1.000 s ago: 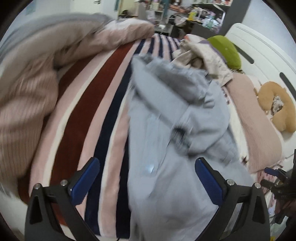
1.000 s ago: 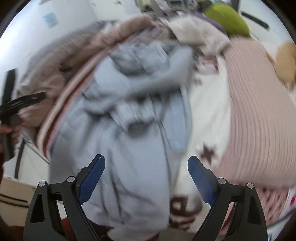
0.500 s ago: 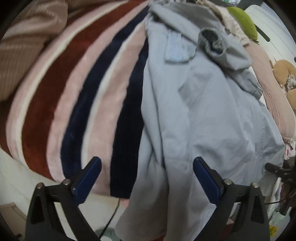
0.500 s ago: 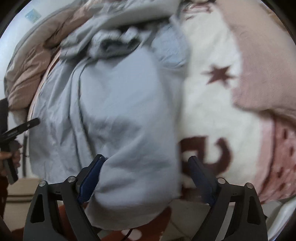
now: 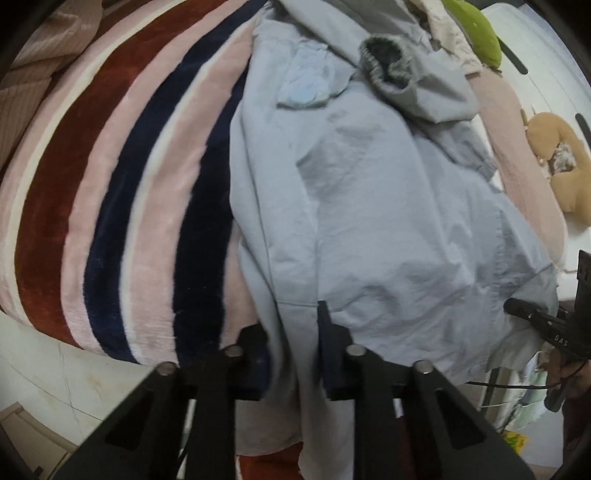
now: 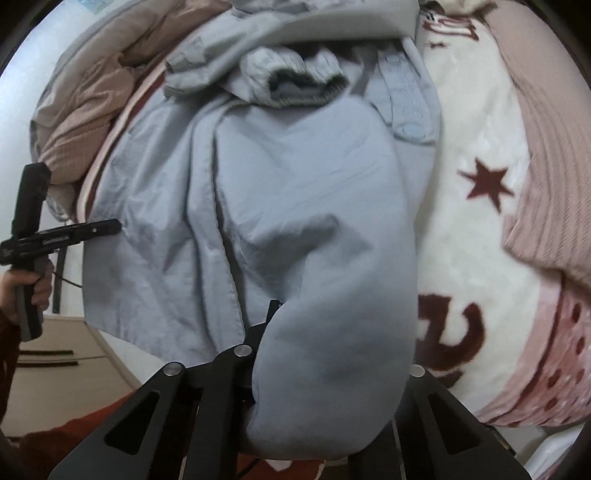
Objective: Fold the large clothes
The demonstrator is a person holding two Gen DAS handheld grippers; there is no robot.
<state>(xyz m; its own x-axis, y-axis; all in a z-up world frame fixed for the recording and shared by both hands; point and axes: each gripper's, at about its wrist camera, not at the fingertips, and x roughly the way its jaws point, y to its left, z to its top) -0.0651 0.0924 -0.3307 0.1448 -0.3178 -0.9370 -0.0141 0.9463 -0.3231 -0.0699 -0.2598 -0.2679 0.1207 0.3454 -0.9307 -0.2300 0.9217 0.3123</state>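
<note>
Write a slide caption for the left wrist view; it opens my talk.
Left gripper closing on grey jacket hem over striped blanket.

Striped blanket point(image 5: 122, 206), dark red, pink, navy and white, covers the bed's left side. Cream blanket with dark red stars point(image 6: 476, 229) lies toward the right edge. Pink ribbed cover point(image 6: 554, 166) overlaps it. Green cushion point(image 5: 476, 29) and tan plush toy point(image 5: 561, 162) at far right.
</note>
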